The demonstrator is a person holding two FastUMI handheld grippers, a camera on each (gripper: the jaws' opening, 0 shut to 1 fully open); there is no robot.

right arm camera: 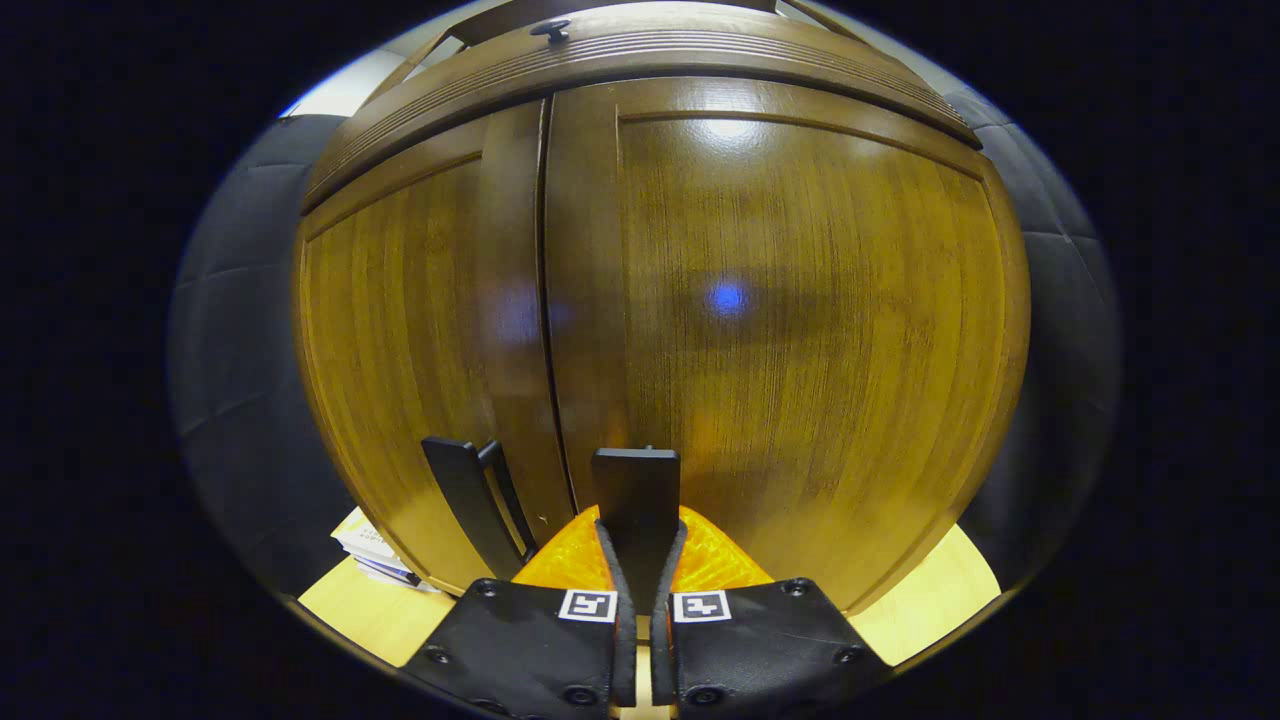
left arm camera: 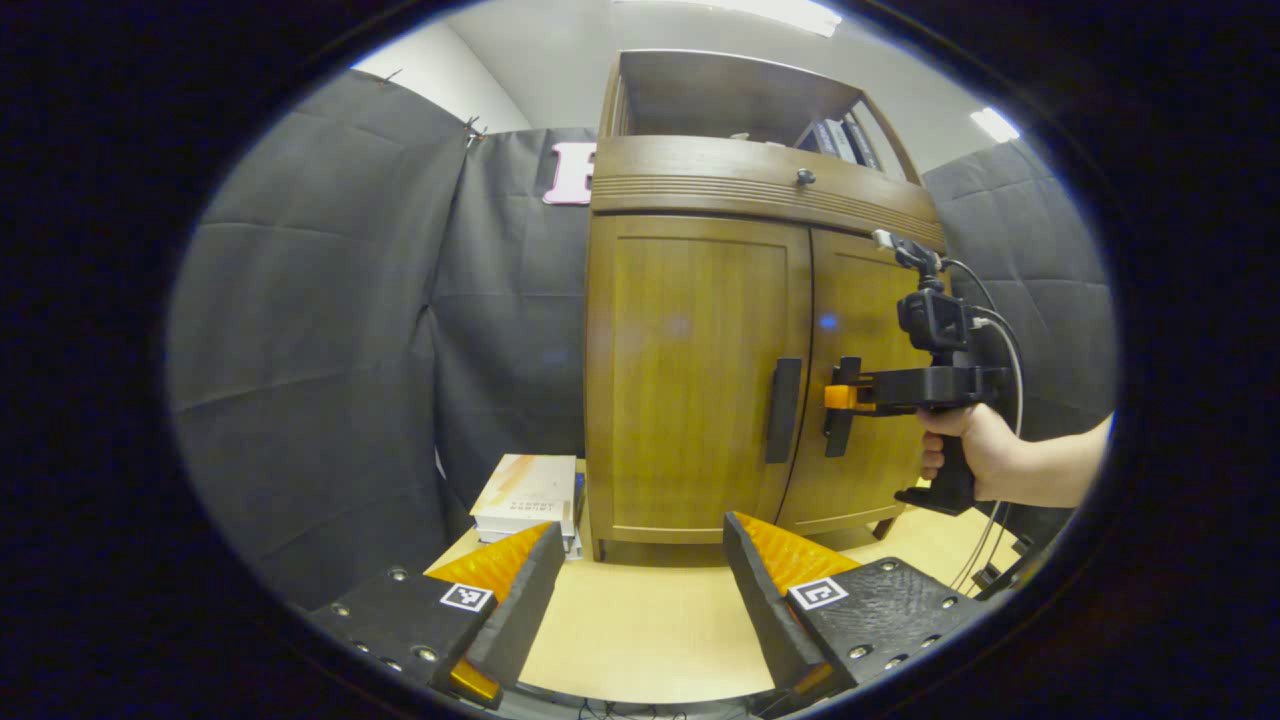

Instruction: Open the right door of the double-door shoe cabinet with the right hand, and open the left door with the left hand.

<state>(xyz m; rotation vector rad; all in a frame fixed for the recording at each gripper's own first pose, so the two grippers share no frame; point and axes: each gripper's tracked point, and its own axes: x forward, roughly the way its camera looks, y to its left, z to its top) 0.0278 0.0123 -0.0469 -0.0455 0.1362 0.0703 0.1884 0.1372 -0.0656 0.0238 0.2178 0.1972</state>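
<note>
Right gripper: fingers clamped on right door handle, at 6 o'clock. Left gripper: fingers spread wide, empty, facing shoe cabinet.

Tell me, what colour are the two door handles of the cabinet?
Black. Both handles, the left handle and the right handle, show best in the left gripper view.

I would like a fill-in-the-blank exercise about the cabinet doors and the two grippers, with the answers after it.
1. Both cabinet doors are ____.
2. The right gripper has its jaws pressed on the ____ door's handle.
3. The left gripper has its jaws ____.
4. Beside the cabinet, on the floor, lies a stack of ____.

Answers: closed; right; open; books
</note>
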